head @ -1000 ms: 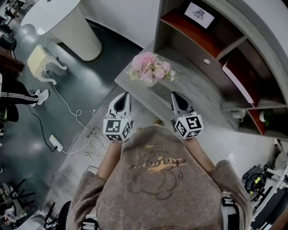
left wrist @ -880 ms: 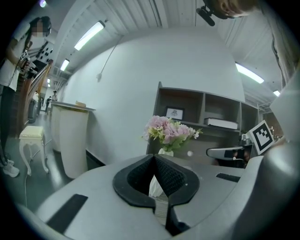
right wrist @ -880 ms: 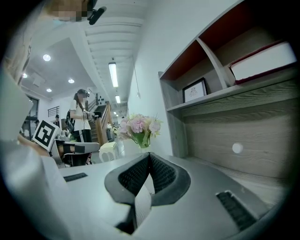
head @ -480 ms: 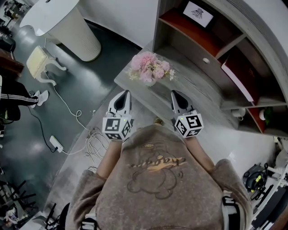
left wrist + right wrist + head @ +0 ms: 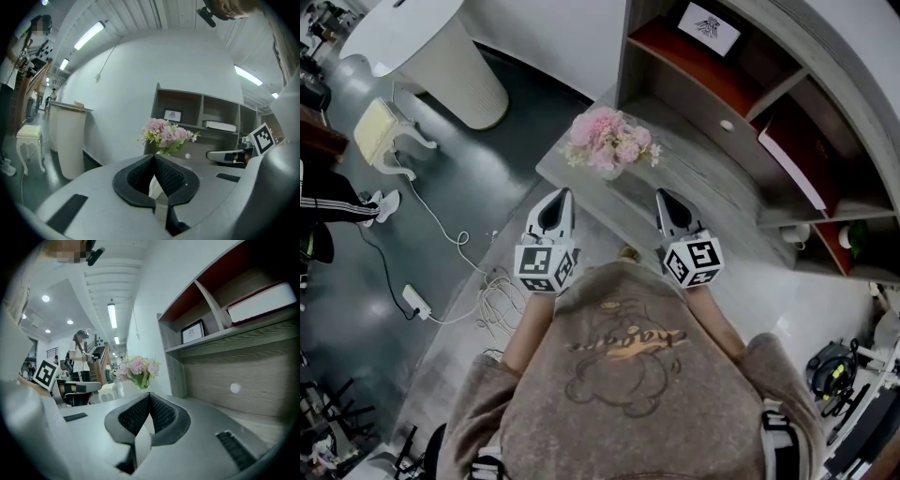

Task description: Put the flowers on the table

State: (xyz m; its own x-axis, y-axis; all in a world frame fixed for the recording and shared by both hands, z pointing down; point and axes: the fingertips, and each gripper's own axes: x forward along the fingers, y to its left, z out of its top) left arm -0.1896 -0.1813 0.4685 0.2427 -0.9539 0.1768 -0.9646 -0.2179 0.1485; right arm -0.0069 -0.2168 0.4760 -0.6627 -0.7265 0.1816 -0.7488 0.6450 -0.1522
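A bunch of pink flowers [image 5: 611, 141] in a small pale vase stands upright near the left end of a grey wood-grain table [image 5: 703, 192]. The same flowers [image 5: 166, 136] show beyond my left jaws, and in the right gripper view the flowers [image 5: 138, 369] stand to the left ahead. My left gripper [image 5: 555, 202] is shut and empty, just short of the table's near edge. My right gripper [image 5: 667, 204] is also shut and empty, over that edge, to the right of the flowers. Neither touches the vase.
A grey shelf unit [image 5: 741, 75] with a framed picture [image 5: 709, 28] rises behind the table. A white round counter [image 5: 441, 47], a cream stool [image 5: 384, 131] and a power strip with cables [image 5: 417, 300] lie on the dark floor at left. A person [image 5: 79, 359] stands far off.
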